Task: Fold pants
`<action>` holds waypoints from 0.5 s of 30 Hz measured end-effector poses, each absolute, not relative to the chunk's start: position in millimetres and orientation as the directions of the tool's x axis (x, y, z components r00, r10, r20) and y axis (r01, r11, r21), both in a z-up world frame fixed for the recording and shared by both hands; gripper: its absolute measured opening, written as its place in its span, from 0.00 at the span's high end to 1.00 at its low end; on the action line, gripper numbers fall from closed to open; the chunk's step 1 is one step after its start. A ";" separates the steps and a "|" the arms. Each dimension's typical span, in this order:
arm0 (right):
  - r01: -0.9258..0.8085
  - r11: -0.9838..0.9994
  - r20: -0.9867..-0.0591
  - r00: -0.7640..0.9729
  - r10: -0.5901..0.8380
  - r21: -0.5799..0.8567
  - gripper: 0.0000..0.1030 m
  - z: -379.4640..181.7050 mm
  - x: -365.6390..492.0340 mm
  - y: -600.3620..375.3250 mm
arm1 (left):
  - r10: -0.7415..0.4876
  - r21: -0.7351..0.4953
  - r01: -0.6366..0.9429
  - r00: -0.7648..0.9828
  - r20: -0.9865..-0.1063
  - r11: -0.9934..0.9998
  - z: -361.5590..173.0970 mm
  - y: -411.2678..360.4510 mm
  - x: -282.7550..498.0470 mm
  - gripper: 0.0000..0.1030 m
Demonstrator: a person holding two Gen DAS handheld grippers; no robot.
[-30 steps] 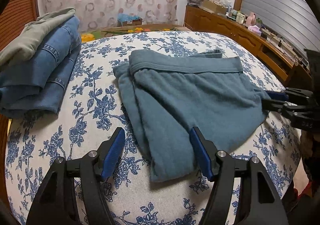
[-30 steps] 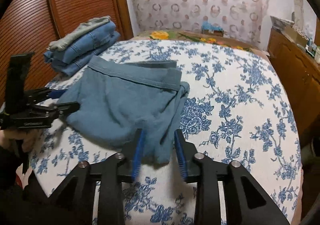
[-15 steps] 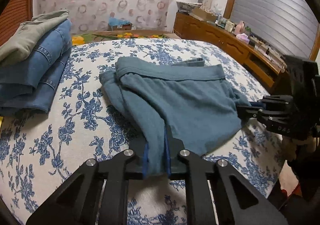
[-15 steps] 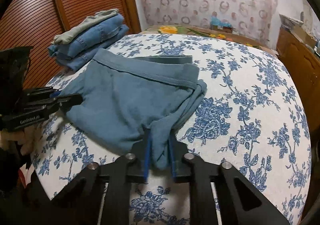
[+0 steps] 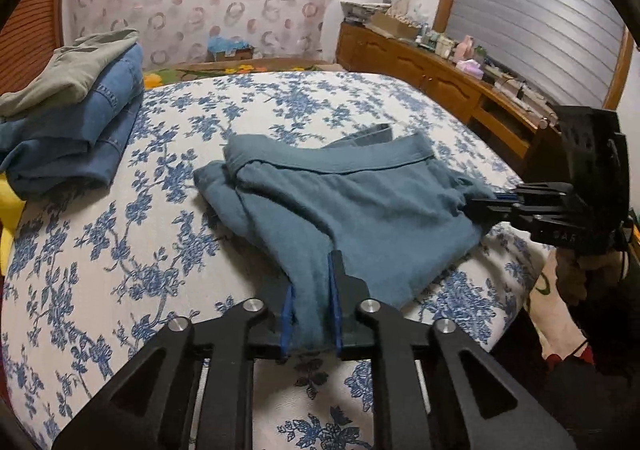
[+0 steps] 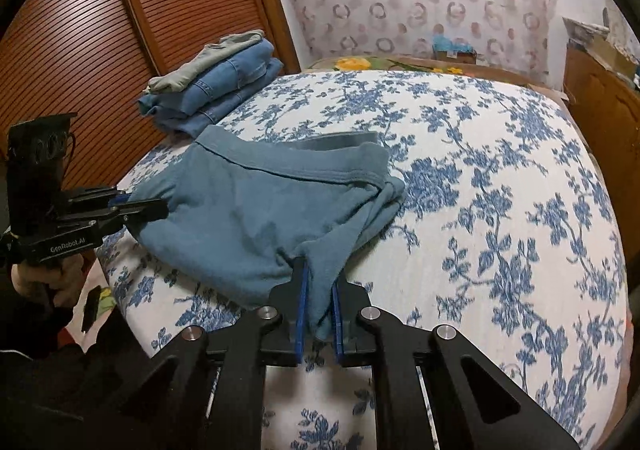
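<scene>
Two grippers: both in my view, each clamped on the same garment.
Pants: I see the teal pants [image 5: 352, 205] lying partly folded on the bed [image 5: 168, 234], waistband toward the far side, lower end toward me.
Left gripper: my left gripper [image 5: 311, 314] has its blue pads [image 5: 287, 318] pressed on a bunched fold at the near left corner of the pants; its jaws have just opened a little, cloth between them.
Right gripper: my right gripper [image 6: 319, 314] is closed tight on the near right corner of the pants, a fold of cloth pinched between its blue pads [image 6: 301, 310].
Cross-view: from the left wrist camera the right gripper reaches in from the right edge, its tips at the cloth's side; from the right wrist camera the left one does the same from the left. Whether those tips hold several layers or one, I cannot tell at this angle.
Hand: a hand [image 6: 48, 282] grips the left tool's handle.
Bedspread: white with a blue floral print, bare around the pants.
Folded stack: folded jeans with a grey-green garment on top [image 5: 68, 109] at the far left of the bed, well apart from the pants.
Surroundings: slatted wooden doors [image 6: 100, 21] beside the stack; a wooden sideboard [image 5: 432, 73] along the right wall.
</scene>
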State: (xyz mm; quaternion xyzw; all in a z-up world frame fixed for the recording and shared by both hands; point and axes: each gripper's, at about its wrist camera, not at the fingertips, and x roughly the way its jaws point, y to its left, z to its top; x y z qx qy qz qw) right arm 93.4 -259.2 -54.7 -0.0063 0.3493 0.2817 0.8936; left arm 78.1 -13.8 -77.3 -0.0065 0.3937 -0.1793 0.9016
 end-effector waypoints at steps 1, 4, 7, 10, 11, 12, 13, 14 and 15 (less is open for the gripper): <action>-0.505 0.843 -0.629 0.598 0.497 0.185 0.90 -55.4 93.0 -258.5 | -0.321 -0.152 0.308 0.627 -0.710 0.939 -77.0 -12.6 80.1 0.81; -0.498 0.849 -0.625 0.610 0.487 0.175 0.84 -52.7 91.7 -258.7 | -0.304 -0.141 0.292 0.646 -0.700 0.946 -73.1 -8.7 82.1 0.61; -0.487 0.860 -0.613 0.637 0.468 0.151 0.76 -47.1 91.0 -260.2 | -0.299 -0.136 0.284 0.676 -0.673 0.949 -65.1 -2.3 86.5 0.45; -0.481 0.866 -0.599 0.655 0.460 0.139 0.73 -41.1 89.3 -256.8 | -0.284 -0.122 0.273 0.702 -0.653 0.954 -58.4 1.3 94.2 0.45; -0.479 0.867 -0.598 0.659 0.457 0.134 0.71 -39.6 90.4 -256.1 | -0.282 -0.117 0.273 0.709 -0.647 0.955 -56.4 1.4 98.6 0.45; -0.474 0.872 -0.597 0.666 0.447 0.124 0.70 -38.2 92.4 -254.5 | -0.285 -0.117 0.276 0.712 -0.642 0.954 -55.5 1.5 102.0 0.45; -0.472 0.874 -0.594 0.671 0.443 0.117 0.68 -36.8 94.3 -252.8 | -0.290 -0.118 0.281 0.713 -0.639 0.952 -54.8 1.1 106.6 0.45; -0.473 0.874 -0.591 0.675 0.441 0.113 0.66 -36.1 98.1 -251.5 | -0.291 -0.118 0.284 0.711 -0.640 0.952 -54.5 0.3 111.6 0.48; -0.471 0.875 -0.592 0.677 0.438 0.109 0.66 -36.0 102.0 -249.0 | -0.291 -0.114 0.287 0.707 -0.644 0.951 -55.5 -1.4 118.6 0.51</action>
